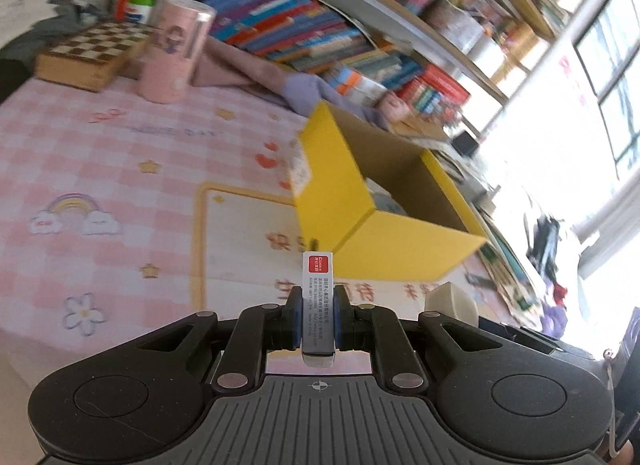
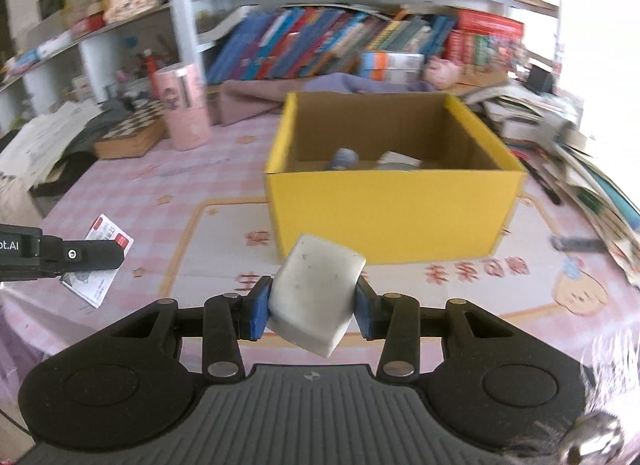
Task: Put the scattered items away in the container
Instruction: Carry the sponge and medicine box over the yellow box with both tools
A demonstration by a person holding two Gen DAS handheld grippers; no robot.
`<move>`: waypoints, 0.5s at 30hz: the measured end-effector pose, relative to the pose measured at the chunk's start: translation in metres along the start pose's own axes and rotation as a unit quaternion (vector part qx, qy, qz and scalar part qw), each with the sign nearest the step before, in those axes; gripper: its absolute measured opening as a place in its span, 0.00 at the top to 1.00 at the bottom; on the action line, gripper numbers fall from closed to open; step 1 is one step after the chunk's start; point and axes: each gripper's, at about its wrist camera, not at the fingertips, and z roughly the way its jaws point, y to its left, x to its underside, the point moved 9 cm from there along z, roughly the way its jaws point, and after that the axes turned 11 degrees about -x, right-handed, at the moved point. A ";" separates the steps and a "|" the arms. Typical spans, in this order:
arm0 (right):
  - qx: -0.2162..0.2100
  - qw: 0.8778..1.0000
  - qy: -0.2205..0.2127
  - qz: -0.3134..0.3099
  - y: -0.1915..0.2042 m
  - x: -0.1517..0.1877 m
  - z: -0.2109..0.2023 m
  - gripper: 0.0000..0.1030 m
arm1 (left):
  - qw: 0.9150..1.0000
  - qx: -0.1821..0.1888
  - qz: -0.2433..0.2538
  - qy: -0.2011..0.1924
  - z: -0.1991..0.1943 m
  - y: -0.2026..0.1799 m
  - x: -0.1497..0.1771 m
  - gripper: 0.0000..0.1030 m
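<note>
A yellow cardboard box [image 2: 394, 205] stands open on the pink checked tablecloth, with a few items lying inside; it also shows in the left wrist view [image 1: 396, 249]. My left gripper [image 1: 318, 321] is shut on a thin white card with a red label [image 1: 317, 301], held edge-on above the cloth, short of the box. In the right wrist view that card [image 2: 100, 261] and the left gripper [image 2: 92, 255] appear at the left. My right gripper [image 2: 314, 307] is shut on a white eraser block [image 2: 316, 293], held above the mat in front of the box; the block also shows in the left wrist view [image 1: 452, 299].
A pink cylindrical tin [image 2: 182, 105] and a chessboard box [image 2: 132, 133] stand at the back left. A purple cloth [image 2: 320, 85] lies behind the box under shelves of books [image 2: 340, 41]. Piled books and papers [image 2: 580, 169] crowd the right edge.
</note>
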 end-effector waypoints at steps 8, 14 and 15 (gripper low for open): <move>0.053 0.998 -0.014 0.042 -0.033 0.009 -0.021 0.62 | 0.998 0.039 0.037 0.018 0.017 -0.032 0.001 0.87; 0.075 0.995 -0.017 0.057 -0.049 0.011 -0.030 0.62 | 0.997 0.053 0.052 0.021 0.024 -0.049 0.000 0.87; 0.077 0.995 -0.018 0.058 -0.051 0.011 -0.031 0.62 | 0.997 0.054 0.053 0.019 0.025 -0.051 -0.001 0.87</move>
